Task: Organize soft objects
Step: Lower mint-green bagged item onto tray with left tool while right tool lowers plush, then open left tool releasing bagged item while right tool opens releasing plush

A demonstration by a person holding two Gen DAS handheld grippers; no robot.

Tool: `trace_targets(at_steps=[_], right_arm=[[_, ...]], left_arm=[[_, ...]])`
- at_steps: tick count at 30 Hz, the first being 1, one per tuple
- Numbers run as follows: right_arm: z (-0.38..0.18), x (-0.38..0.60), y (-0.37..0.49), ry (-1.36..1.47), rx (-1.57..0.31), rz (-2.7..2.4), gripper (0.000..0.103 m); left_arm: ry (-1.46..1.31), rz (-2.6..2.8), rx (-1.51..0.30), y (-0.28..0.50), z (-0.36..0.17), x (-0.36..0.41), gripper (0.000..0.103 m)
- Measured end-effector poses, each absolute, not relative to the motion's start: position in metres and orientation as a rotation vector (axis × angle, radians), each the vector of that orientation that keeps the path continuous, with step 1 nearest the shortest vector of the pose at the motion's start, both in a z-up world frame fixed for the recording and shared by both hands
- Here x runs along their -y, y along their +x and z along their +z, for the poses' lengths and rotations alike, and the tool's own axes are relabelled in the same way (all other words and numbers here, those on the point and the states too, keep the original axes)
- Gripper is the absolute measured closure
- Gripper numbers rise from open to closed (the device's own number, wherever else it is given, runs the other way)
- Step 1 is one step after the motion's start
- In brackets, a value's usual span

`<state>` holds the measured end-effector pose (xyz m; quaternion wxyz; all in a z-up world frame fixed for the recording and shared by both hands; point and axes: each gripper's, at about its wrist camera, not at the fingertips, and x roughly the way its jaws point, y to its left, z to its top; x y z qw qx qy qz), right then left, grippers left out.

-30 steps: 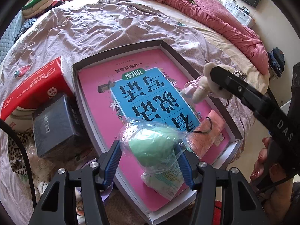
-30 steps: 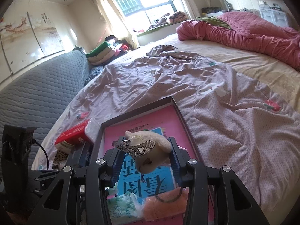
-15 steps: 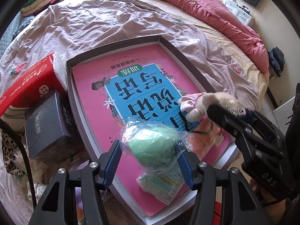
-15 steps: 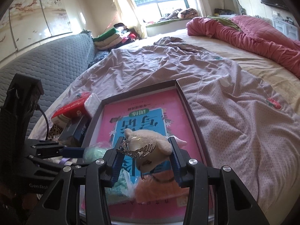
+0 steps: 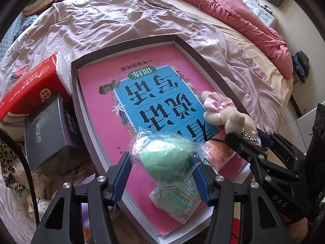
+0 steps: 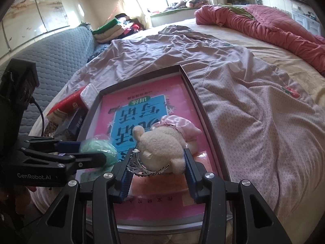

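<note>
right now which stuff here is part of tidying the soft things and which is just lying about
Part of the job:
- green sponge in plastic wrap, in left hand-held gripper
- plush toy, in right hand-held gripper
- tray

Lying about:
- red tissue pack
- dark box
- pink quilt

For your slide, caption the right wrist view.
Right gripper lowers a crowned plush toy into the tray.

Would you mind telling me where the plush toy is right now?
The plush toy sits between the fingers of the right hand-held gripper, over the near right part of the tray, just right of the bagged green ball.
</note>
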<state>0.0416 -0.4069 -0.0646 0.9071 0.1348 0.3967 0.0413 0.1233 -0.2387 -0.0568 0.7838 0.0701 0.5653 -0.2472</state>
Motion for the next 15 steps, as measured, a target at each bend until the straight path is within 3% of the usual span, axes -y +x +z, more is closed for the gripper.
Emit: trace_targets(at_steps=[15], right_arm=[[-0.0619,0.4056,0.0397,0.277,-0.817,0.085,0.052]], left_arm=[[0.144,-0.531,-1.237,0.1244,-0.0611,0.2377,0.045]])
